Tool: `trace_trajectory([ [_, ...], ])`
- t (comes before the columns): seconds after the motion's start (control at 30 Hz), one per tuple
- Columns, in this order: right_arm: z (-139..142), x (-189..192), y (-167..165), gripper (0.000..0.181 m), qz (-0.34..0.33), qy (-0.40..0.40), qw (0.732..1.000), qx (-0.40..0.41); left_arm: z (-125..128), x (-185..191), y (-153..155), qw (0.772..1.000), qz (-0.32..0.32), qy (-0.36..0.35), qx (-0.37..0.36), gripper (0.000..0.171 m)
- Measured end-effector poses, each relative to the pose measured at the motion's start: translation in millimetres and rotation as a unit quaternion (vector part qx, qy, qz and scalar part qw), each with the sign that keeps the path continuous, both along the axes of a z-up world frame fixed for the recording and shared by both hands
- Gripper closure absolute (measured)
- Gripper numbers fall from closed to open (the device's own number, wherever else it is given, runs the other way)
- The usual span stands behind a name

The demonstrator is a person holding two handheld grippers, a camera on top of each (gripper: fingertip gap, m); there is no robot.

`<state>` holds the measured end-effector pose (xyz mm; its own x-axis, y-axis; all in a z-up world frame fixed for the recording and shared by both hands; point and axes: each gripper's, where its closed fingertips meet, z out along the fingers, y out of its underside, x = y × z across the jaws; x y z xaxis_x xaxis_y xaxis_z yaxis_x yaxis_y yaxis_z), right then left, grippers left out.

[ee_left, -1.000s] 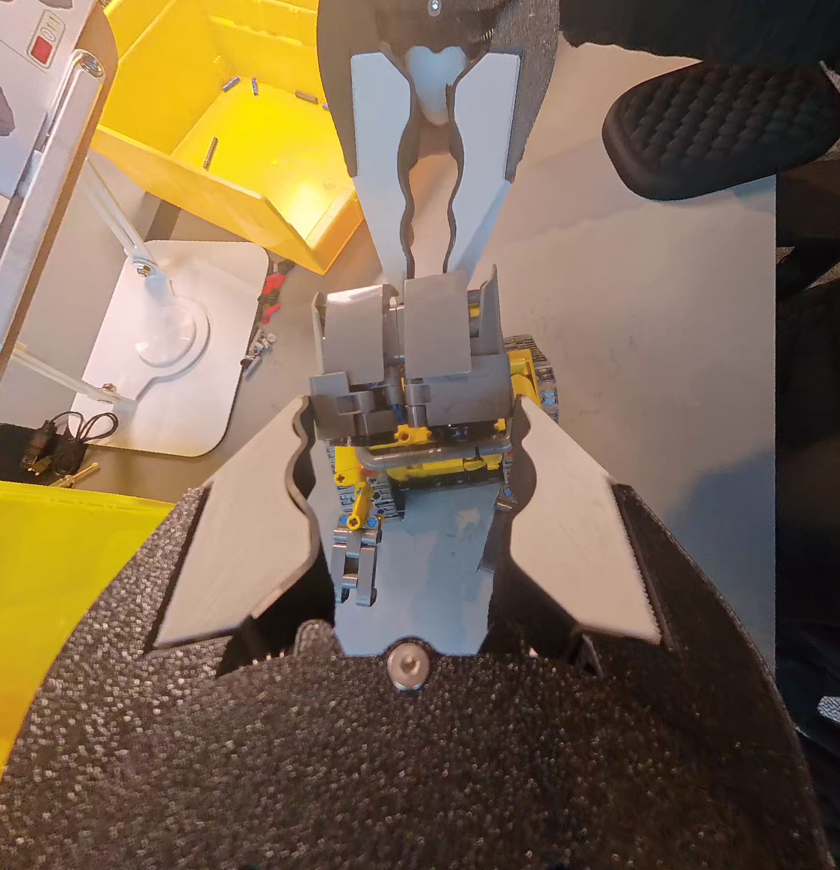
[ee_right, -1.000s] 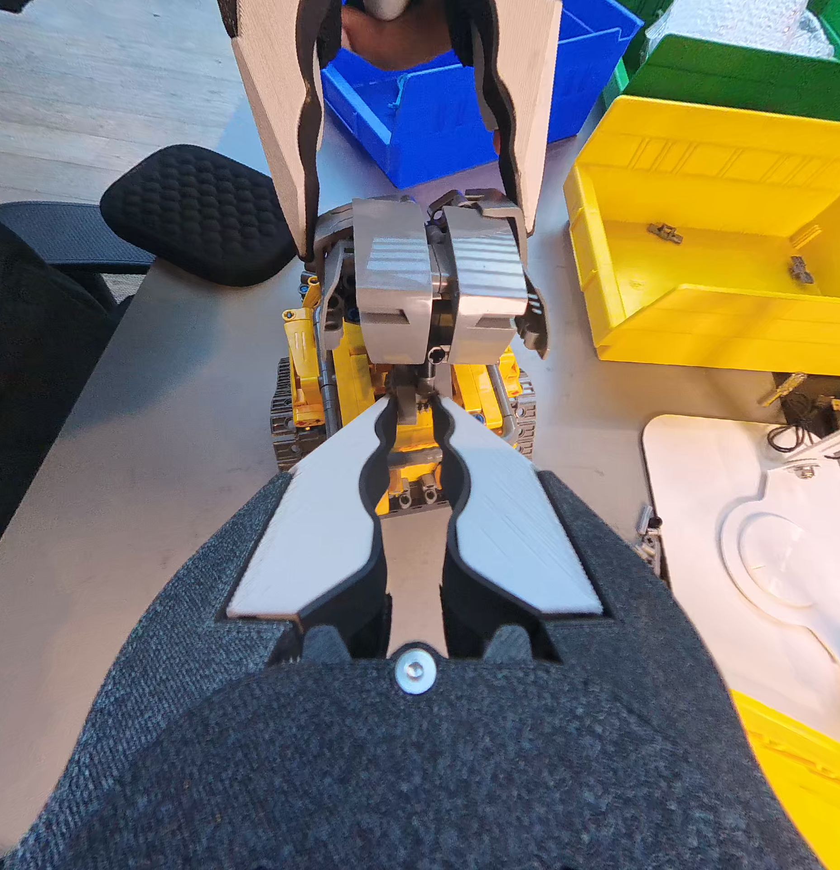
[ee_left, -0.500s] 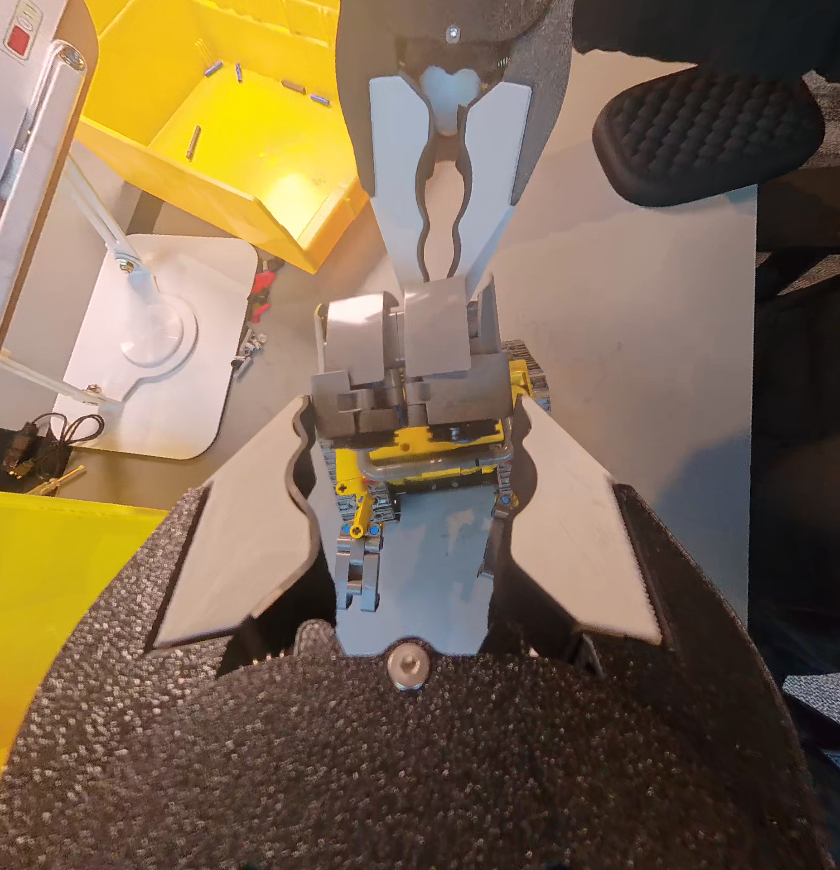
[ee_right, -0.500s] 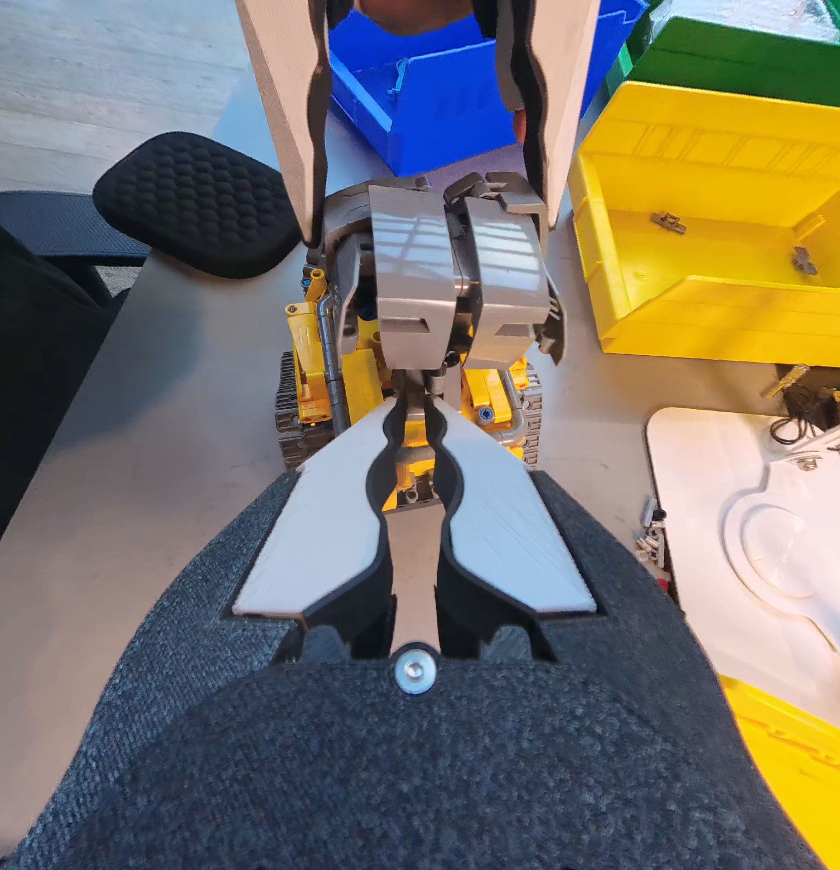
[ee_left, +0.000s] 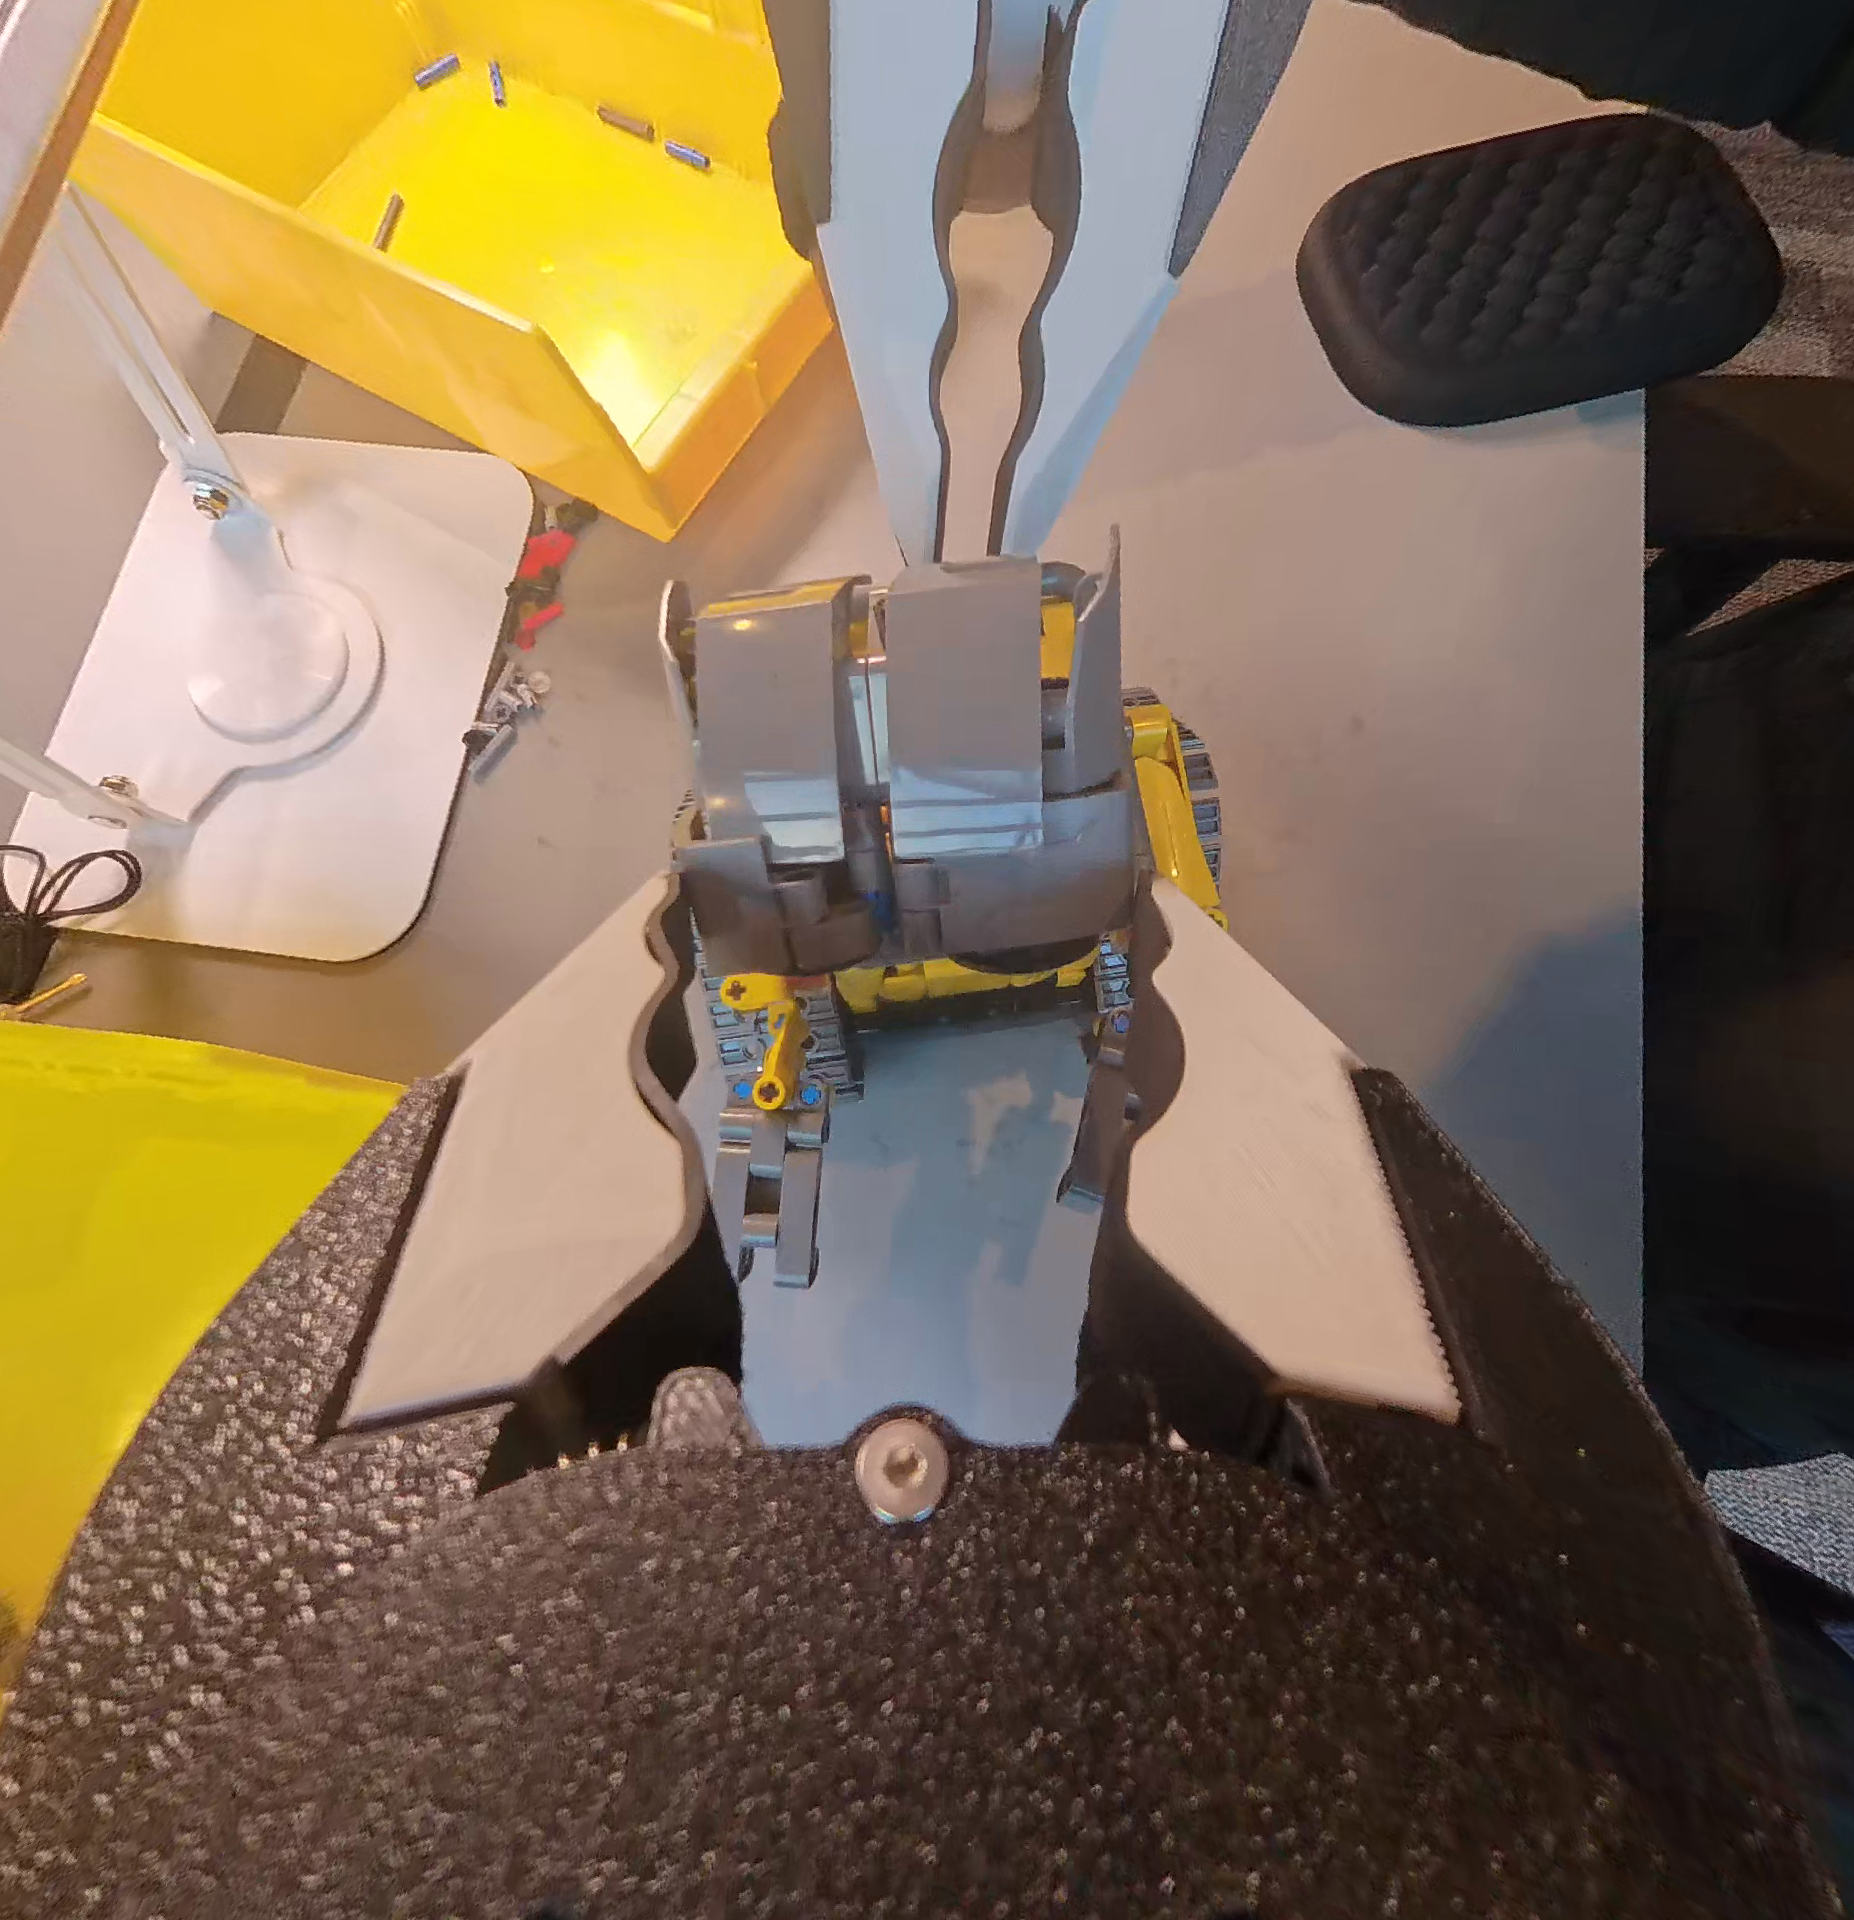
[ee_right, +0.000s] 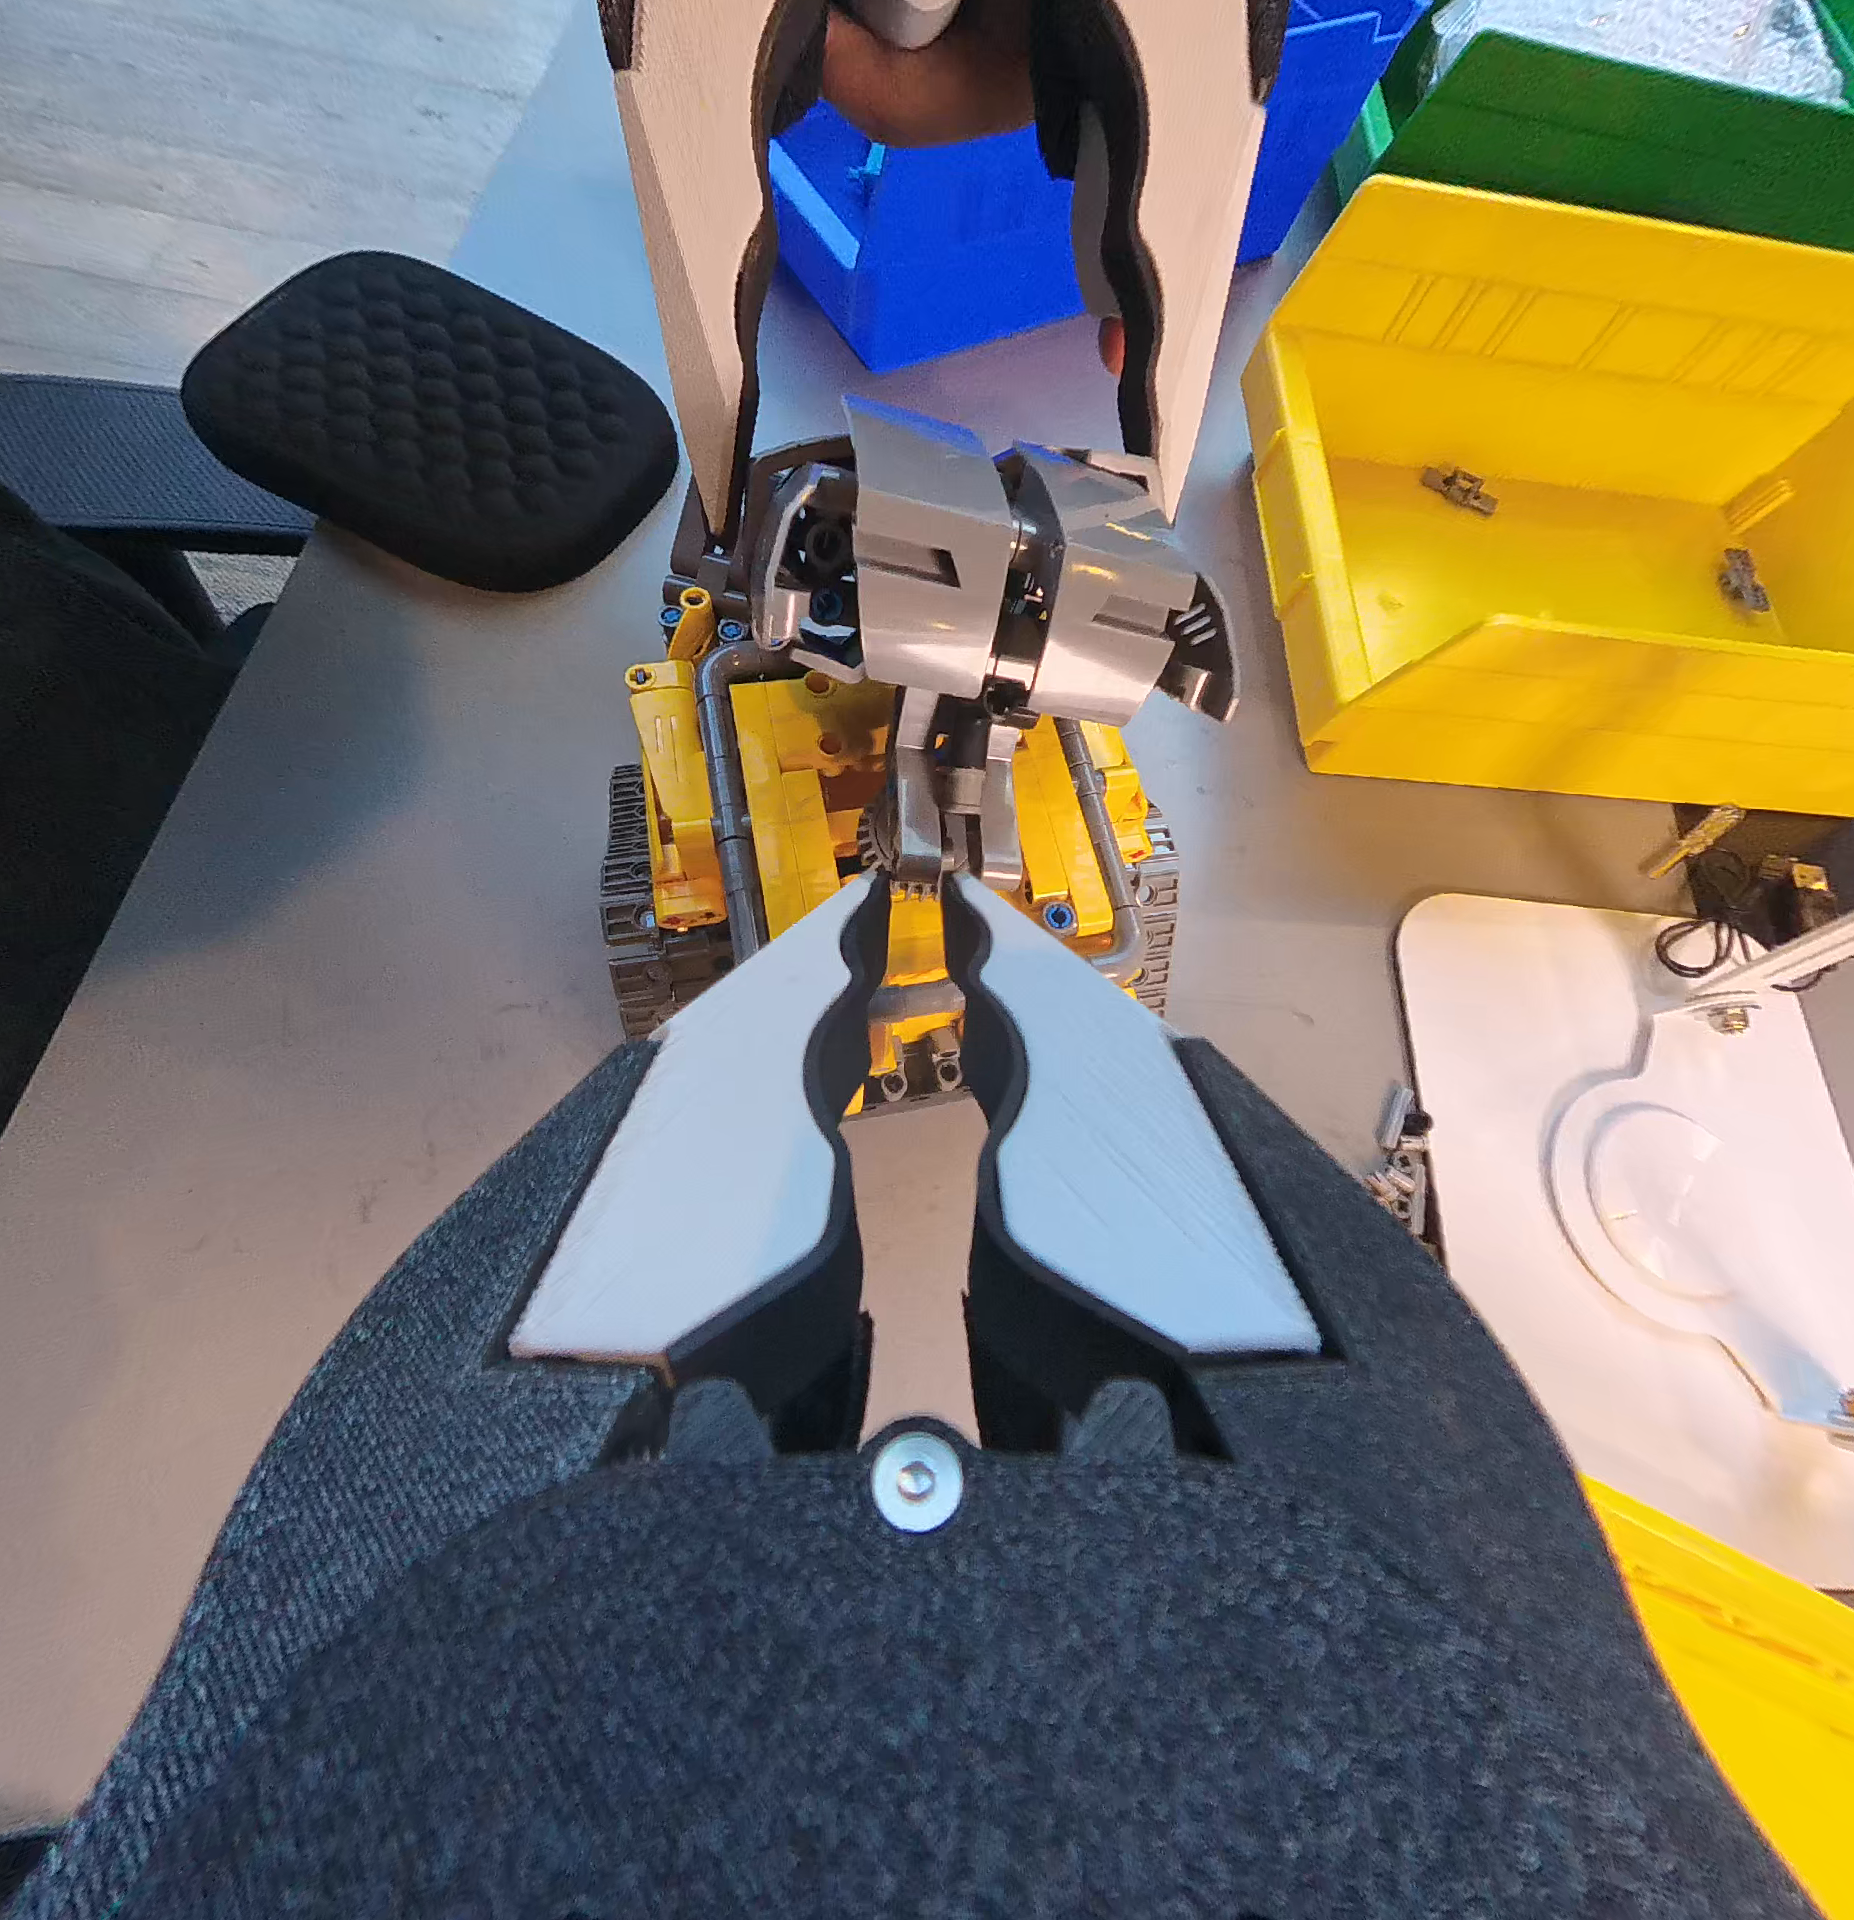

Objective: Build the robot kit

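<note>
Left tool (ee_left: pixel 907 925) stands wide, straddling the brick-built robot's (ee_right: pixel 902 769) grey head at frame centre. Right tool (ee_right: pixel 912 883) pinches its neck narrowly. No readable writing.

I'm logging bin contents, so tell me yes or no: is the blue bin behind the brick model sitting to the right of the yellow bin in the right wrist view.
No: the blue bin sits left of the yellow bin, behind the brick model.

Grey table (ee_right: pixel 310 1018): brick robot model (ee_right: pixel 892 831), yellow bin (ee_right: pixel 1567 582), blue bin (ee_right: pixel 954 260), white stand base (ee_right: pixel 1588 1122).
</note>
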<state>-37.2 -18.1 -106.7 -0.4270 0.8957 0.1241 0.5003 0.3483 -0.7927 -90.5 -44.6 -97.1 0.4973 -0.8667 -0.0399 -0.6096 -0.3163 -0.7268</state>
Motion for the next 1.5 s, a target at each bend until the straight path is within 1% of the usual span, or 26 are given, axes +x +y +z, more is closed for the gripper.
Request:
trace_trajectory([
  [0.13, -0.3, 1.7, -1.2, 0.168, 0.005, -0.001, 1.000, -0.001, -0.2, -0.2, 0.3, 1.000, -0.002, 0.010, -0.002, 0.088],
  [0.3, 16.3, 2.1, 4.2, 0.162, -0.007, 0.025, 1.000, -0.007, -0.3, -0.3, 0.3, 1.000, -0.004, 0.019, -0.003, 0.088],
  [0.43, 7.6, -3.6, 7.0, 0.148, -0.018, 0.006, 1.000, 0.002, 0.8, 1.1, 1.3, 1.000, -0.004, 0.027, -0.004, 0.088],
  [0.5, -0.4, -5.0, 4.9, 0.150, -0.014, -0.010, 1.000, 0.003, 1.8, 2.4, 2.0, 0.999, -0.004, 0.032, -0.003, 0.088],
  [0.53, -3.1, -5.7, 4.8, 0.155, -0.014, -0.012, 1.000, 0.005, 2.8, 3.2, 2.2, 0.999, -0.005, 0.034, -0.001, 0.088],
  [0.57, -4.7, -6.1, 4.9, 0.156, -0.013, -0.012, 1.000, 0.009, 4.6, 4.6, 2.5, 0.999, -0.006, 0.033, 0.001, 0.088],
  [0.63, -7.4, -5.4, 4.9, 0.156, -0.013, -0.017, 1.000, 0.005, 8.5, 7.8, 3.3, 1.000, -0.007, 0.030, 0.003, 0.088],
  [0.77, -7.6, -4.3, 6.4, 0.156, -0.012, -0.022, 1.000, 0.003, 7.8, 9.2, 5.2, 0.999, -0.008, 0.044, 0.000, 0.088],
  [0.83, -8.6, -3.6, 6.6, 0.156, -0.011, -0.027, 1.000, 0.003, 8.0, 10.9, 5.6, 0.999, -0.009, 0.039, 0.001, 0.088],
  [1.0, -13.9, -3.8, 5.8, 0.156, -0.012, -0.035, 0.999, 0.007, 10.0, 16.5, 7.1, 0.999, -0.004, 0.044, 0.031, 0.088],
  [1.13, -13.3, -2.9, 6.6, 0.156, -0.015, -0.036, 0.999, 0.009, 5.7, 15.7, 6.7, 0.997, -0.002, 0.061, 0.040, 0.088],
  [1.27, -5.9, -3.1, 6.7, 0.156, -0.016, -0.025, 1.000, 0.002, -5.9, 7.7, 4.6, 0.996, 0.011, 0.078, 0.043, 0.089],
  [1.37, -8.0, -2.8, 7.0, 0.156, -0.018, -0.037, 0.999, 0.000, -3.6, 10.2, 4.4, 0.997, 0.016, 0.056, 0.046, 0.090],
  [1.5, -7.0, -2.8, 7.6, 0.156, -0.017, -0.037, 0.999, -0.016, -3.4, 9.4, 5.0, 0.997, 0.017, 0.068, 0.035, 0.090],
])
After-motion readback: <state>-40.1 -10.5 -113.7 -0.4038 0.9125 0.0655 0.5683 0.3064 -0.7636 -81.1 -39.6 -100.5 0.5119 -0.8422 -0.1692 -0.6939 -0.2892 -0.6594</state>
